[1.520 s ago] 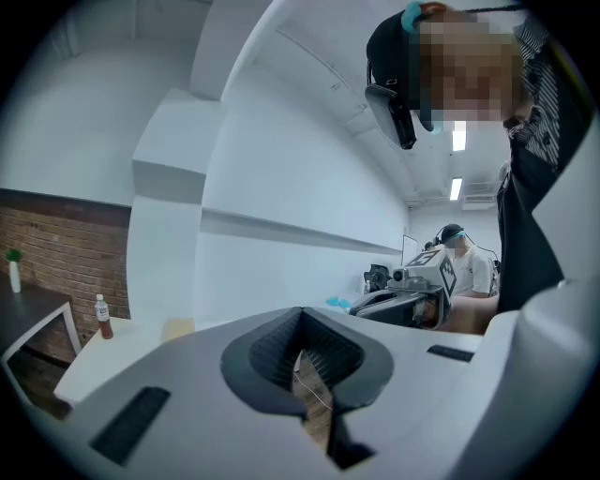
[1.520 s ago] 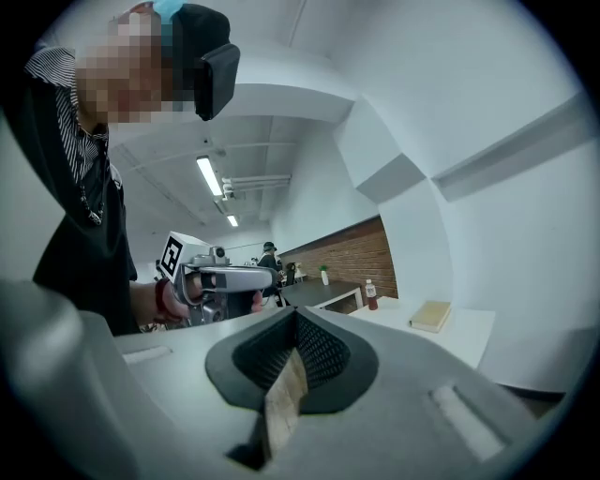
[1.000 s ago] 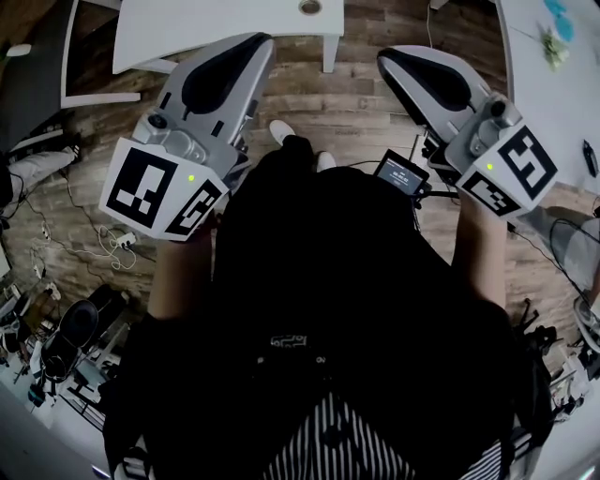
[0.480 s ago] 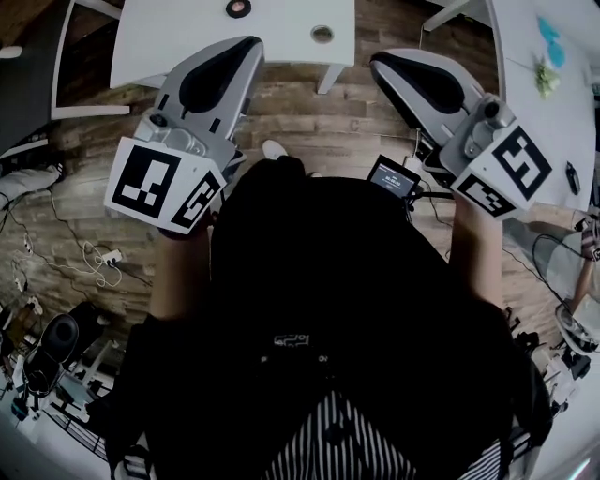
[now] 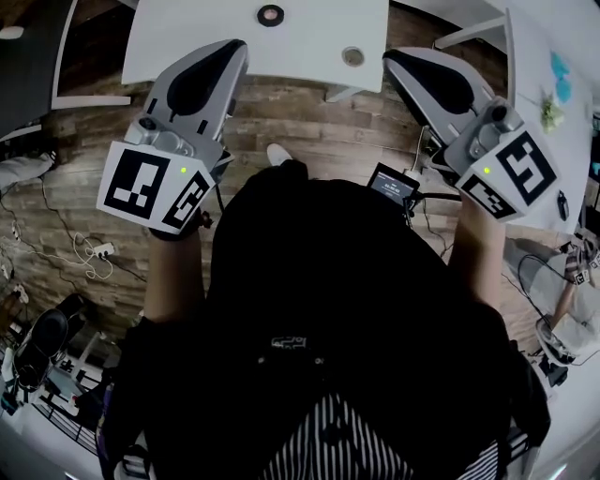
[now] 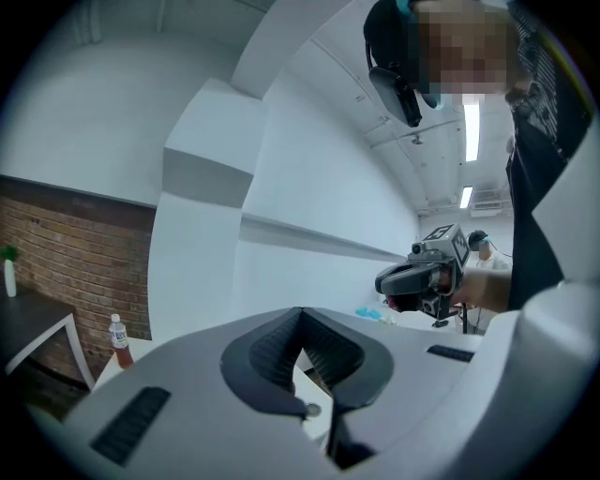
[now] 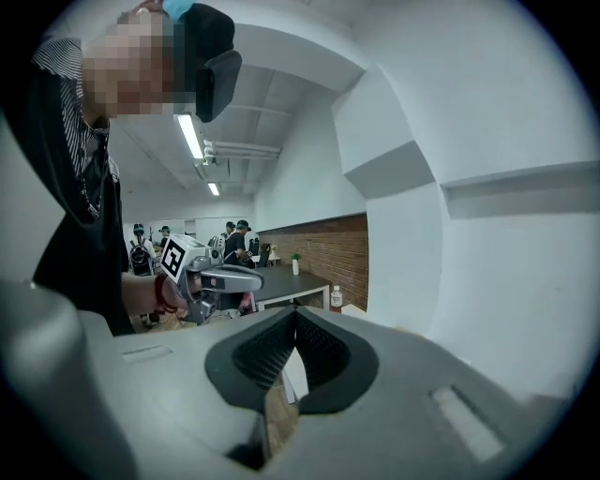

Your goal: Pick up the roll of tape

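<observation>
Far white table (image 5: 309, 37): roll of tape (image 5: 270, 14), small dark ring, lies flat. My left gripper (image 5: 228, 49), right gripper (image 5: 397, 58) both closed, empty.

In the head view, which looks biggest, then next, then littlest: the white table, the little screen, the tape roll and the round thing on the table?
1. white table, biggest by far
2. little screen
3. tape roll and round thing: they look about the same size, so I won't rank them
</observation>
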Available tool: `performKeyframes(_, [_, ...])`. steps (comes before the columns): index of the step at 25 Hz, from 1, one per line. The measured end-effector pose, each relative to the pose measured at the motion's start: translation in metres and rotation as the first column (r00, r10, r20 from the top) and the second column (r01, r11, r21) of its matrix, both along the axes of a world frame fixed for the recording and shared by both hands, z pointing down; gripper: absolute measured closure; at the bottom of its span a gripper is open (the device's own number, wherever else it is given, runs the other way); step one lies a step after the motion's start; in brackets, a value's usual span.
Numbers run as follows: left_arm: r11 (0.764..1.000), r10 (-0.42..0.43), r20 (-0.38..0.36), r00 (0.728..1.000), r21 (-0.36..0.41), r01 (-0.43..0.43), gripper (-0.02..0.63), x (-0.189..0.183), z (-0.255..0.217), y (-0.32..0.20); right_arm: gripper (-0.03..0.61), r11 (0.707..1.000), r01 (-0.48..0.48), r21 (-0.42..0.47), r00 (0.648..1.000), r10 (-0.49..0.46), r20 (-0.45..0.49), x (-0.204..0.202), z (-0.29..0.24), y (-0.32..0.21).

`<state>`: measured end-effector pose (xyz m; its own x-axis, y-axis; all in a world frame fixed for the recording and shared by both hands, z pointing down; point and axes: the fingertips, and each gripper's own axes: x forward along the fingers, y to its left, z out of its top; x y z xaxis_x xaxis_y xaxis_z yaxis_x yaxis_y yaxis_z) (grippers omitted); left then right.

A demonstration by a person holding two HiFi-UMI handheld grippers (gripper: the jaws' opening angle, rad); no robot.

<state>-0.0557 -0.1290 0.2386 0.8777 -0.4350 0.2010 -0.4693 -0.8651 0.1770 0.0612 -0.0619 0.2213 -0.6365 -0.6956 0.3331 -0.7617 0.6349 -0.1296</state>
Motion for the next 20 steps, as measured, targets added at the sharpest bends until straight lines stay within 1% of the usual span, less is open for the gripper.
performKeyframes(2, [1.000, -0.013, 0.009, 1.000, -0.005, 0.013, 0.607, -0.013, 0.010, -0.019, 0.574, 1.000, -0.001, -0.018, 0.999, 0.001, 0.037, 0.003, 0.006, -0.018])
performKeyframes(4, [0.999, -0.019, 0.014, 1.000, -0.030, 0.019, 0.607, -0.025, 0.024, -0.035, 0.574, 0.999, -0.013, -0.029, 0.997, 0.015, 0.075, 0.007, 0.010, -0.037])
performKeyframes(6, [0.998, -0.030, 0.019, 0.999, -0.046, 0.030, 0.607, -0.036, 0.032, -0.041, 0.574, 1.000, -0.021, -0.024, 0.997, 0.022, 0.074, 0.008, 0.011, -0.049])
performKeyframes(8, [0.998, -0.044, 0.020, 0.999, -0.046, 0.045, 0.607, -0.046, 0.031, -0.038, 0.574, 1.000, -0.014, -0.019, 0.998, 0.016, 0.064, 0.002, 0.009, -0.050])
performKeyframes(13, [0.997, -0.074, 0.009, 0.997, -0.038, 0.074, 0.607, -0.068, 0.023, -0.029, 0.574, 0.999, 0.035, -0.022, 0.997, -0.034, 0.070, -0.028, 0.003, -0.046])
performKeyframes(16, [0.995, -0.092, -0.010, 0.996, -0.036, 0.092, 0.607, -0.079, 0.023, -0.011, 0.574, 0.998, 0.062, -0.027, 0.996, -0.060, 0.069, -0.042, 0.007, -0.032])
performKeyframes(20, [0.989, -0.145, -0.053, 0.988, -0.022, 0.144, 0.607, -0.112, 0.013, 0.001, 0.574, 0.994, 0.105, -0.008, 0.993, -0.104, 0.050, -0.070, -0.004, -0.030])
